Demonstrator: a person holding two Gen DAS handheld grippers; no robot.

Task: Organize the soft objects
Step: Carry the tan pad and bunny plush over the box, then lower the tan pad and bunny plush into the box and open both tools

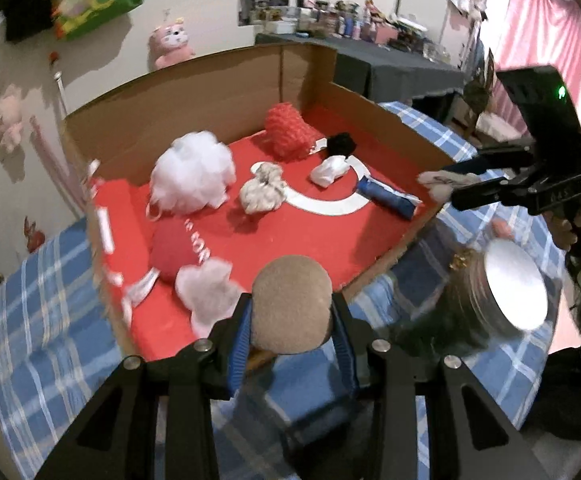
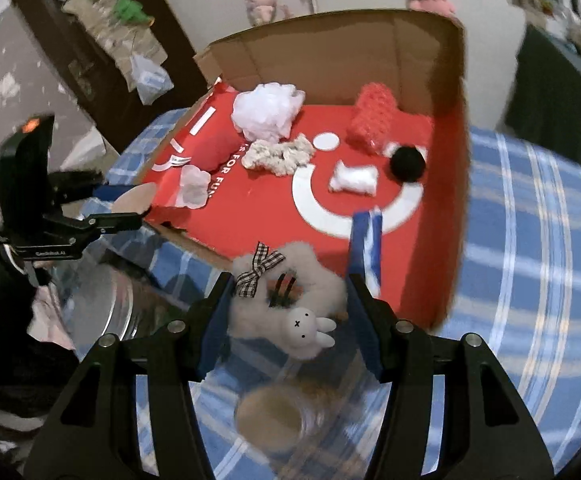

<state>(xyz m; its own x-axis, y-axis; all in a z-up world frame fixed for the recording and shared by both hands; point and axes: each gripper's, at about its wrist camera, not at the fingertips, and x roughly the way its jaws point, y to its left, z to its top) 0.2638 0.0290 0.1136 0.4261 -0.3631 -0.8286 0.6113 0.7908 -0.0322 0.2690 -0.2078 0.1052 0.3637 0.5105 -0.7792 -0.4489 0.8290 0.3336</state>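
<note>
Two grips: my left gripper (image 1: 290, 320) clamps a tan puff (image 1: 290, 304), my right gripper (image 2: 286, 304) pinches a fluffy bunny scrunchie (image 2: 286, 300), beside the red-lined box (image 2: 446, 240).

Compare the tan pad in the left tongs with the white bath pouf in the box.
The pad is tan, smooth and flat; the pouf is white, ruffled and ball-shaped. The pad is gripped by the left tongs at the box's near edge; the pouf lies inside. Both look soft.

Each view is taken from just behind its own tongs, angled steeply down at close range. The red-lined cardboard box (image 1: 290, 216) (image 2: 274, 200) is shared, seen from opposite ends.
</note>
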